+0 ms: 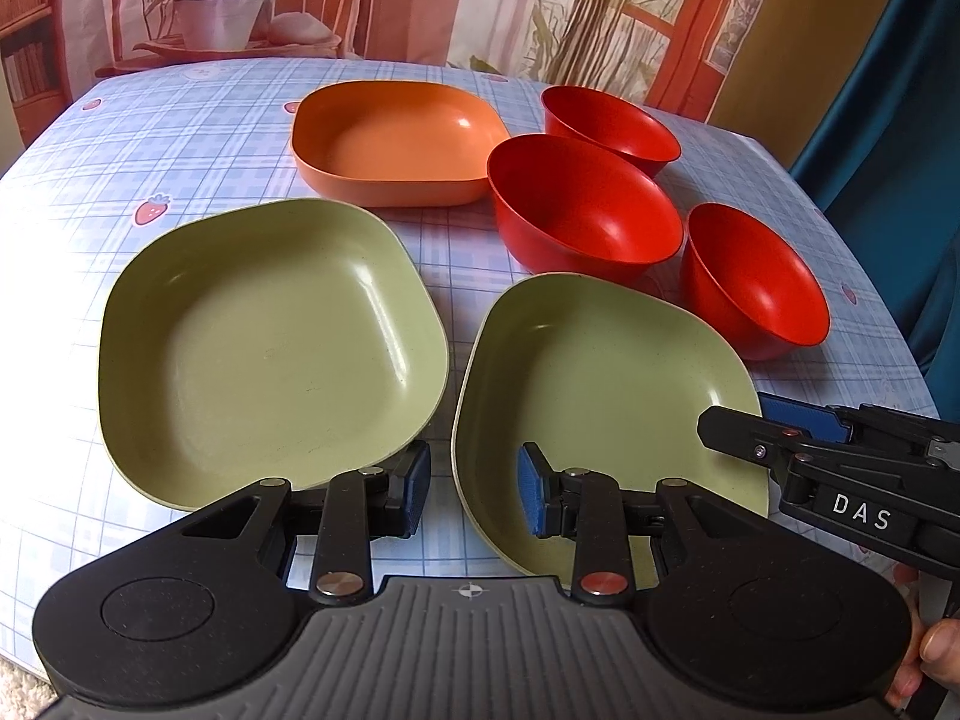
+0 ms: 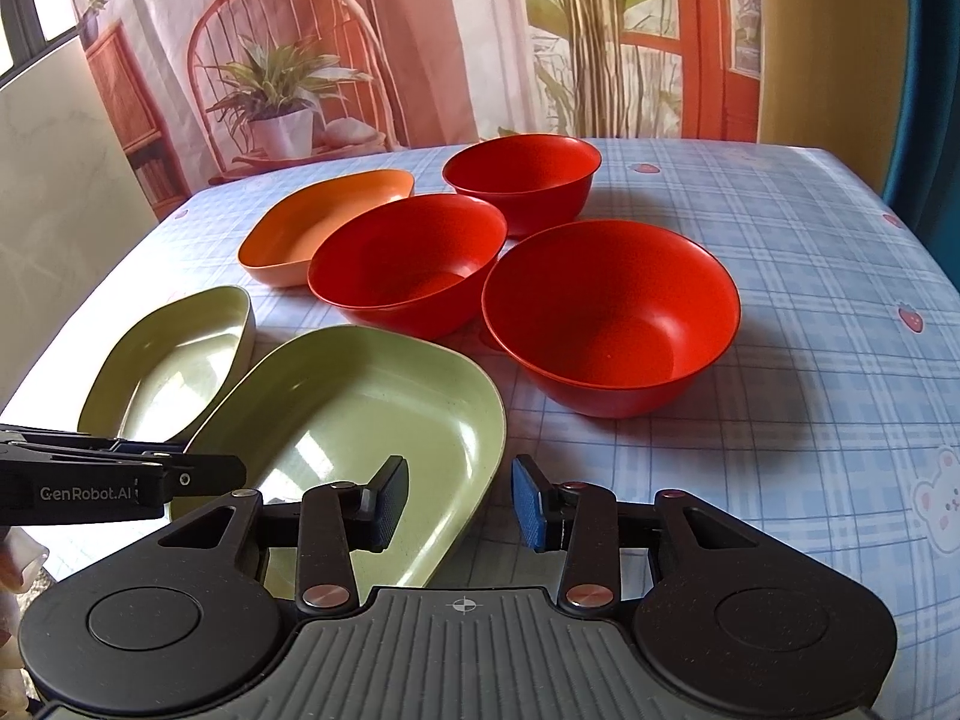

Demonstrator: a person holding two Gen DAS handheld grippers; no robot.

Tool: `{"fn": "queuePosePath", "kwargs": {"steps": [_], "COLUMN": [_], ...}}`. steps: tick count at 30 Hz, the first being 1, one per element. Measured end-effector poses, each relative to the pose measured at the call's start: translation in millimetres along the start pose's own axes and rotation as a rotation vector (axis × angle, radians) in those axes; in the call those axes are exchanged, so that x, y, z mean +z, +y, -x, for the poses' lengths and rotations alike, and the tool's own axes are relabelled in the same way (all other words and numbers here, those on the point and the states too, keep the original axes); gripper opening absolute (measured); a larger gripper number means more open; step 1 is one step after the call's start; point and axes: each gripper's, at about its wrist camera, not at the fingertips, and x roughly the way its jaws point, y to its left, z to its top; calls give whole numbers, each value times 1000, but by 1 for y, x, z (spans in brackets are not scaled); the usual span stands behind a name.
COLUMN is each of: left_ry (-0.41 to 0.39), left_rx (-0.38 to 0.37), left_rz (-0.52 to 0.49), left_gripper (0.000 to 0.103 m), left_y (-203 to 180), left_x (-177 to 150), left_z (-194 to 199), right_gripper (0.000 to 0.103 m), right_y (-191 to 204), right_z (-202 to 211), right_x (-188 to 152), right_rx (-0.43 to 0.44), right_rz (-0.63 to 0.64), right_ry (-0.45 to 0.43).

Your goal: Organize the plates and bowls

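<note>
Two green plates lie side by side: the left green plate (image 1: 270,348) (image 2: 162,372) and the right green plate (image 1: 600,390) (image 2: 360,420). My left gripper (image 1: 474,495) (image 2: 180,459) is open and straddles the right plate's left rim, one finger inside and one outside, pads clear of it. At the same plate's opposite rim, my right gripper (image 2: 459,504) (image 1: 762,420) straddles the edge, also open with a gap showing. Behind are an orange plate (image 1: 390,138) (image 2: 318,222) and three red bowls (image 1: 588,210) (image 1: 612,120) (image 1: 756,288).
Everything rests on a table with a blue plaid cloth (image 1: 180,138) (image 2: 810,300) printed with strawberries. A printed curtain hangs behind the far edge. The table's right edge falls away near the nearest bowl (image 2: 612,312). A person's fingertip (image 1: 936,642) shows at the lower right.
</note>
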Motion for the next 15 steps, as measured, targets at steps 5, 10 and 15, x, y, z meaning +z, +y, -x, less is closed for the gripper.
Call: {"fn": "queuePosePath", "kwargs": {"steps": [5,10,15], "left_ry": [-1,-1,5], "left_rx": [-7,-18,-32], "left_rz": [1,13,2], "left_gripper": [34,21,16], "left_y": [0,3,1], "left_x": [0,0,1], "left_z": [-1,0,1], "right_gripper": [36,36,29], "right_y": [2,0,0], "right_z": [-1,3,4], "right_x": [1,0,0], "right_rx": [-6,0,-2], "right_rz": [6,2,4], "right_ry": [21,31,43]}}
